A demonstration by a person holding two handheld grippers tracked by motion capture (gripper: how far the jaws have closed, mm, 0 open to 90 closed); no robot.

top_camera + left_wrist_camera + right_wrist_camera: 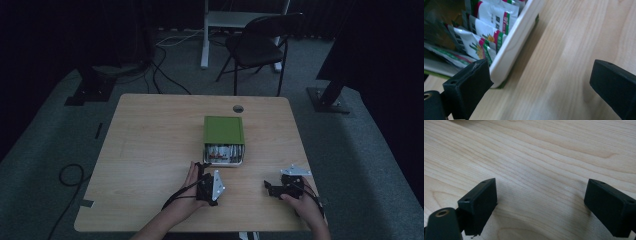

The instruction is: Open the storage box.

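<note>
A green box stands at the middle of the wooden table, its open near end showing white sachets, probably tea. The left gripper waits just beside that opening, jaws spread, one almost at the white rim. The right gripper rests well to the right, jaws wide over bare wood. A folding chair stands beyond the far edge
</note>
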